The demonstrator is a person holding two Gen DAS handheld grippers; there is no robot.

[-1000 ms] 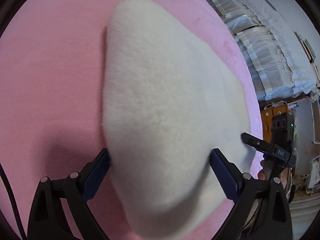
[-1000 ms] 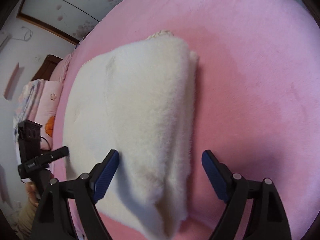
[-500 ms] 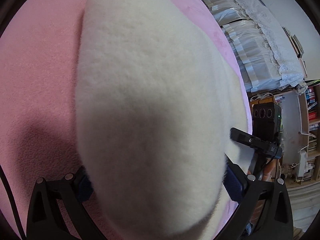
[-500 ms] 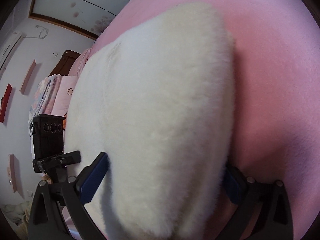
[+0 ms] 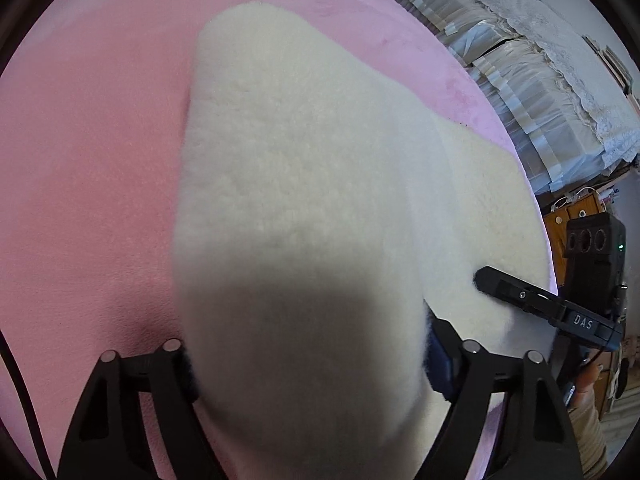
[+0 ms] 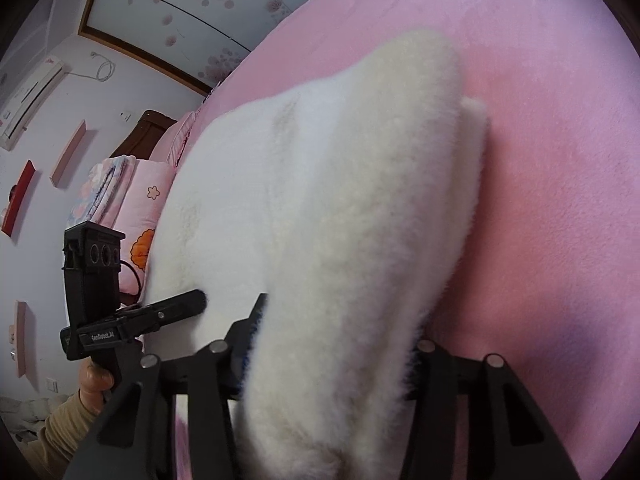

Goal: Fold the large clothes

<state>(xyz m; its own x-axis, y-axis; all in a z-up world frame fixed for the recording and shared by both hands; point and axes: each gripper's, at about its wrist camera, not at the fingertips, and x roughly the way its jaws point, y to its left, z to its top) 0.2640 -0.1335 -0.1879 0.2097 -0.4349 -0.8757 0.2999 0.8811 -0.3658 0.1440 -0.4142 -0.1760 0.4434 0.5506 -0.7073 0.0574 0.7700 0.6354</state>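
Fingers of both grippers are closing on the near edge of the white fleece garment [image 5: 304, 208], which lies on the pink bed cover [image 5: 88, 184]. In the left gripper [image 5: 308, 364] a thick roll of fleece fills the gap and hides the blue pads; its fingers [image 5: 444, 356] appear to press into the pile from both sides. In the right gripper [image 6: 336, 344] the fingers [image 6: 250, 334] likewise bracket a doubled ridge of the same garment, with fleece squeezed between them. Each gripper also shows in the other's view, at the outer margin of the garment, held by a hand [image 6: 96, 380] in a beige sleeve. The step in hand is judged to be securing the near edge before carrying it over the far part of the garment. It is done well if both grips take all layers of the thick pile, sit level with one another along that edge, and are fully set before lifting, so that the fold line runs straight; a shallow pinch on loose nap would likely slip. Around the garment the cover is smooth and bare. Beyond the garment's far side stand a pale pleated bedspread stack [image 5: 532, 80], wooden furniture [image 5: 576, 216], patterned pink pillows [image 6: 140, 216], and a wall air conditioner [image 6: 32, 96].
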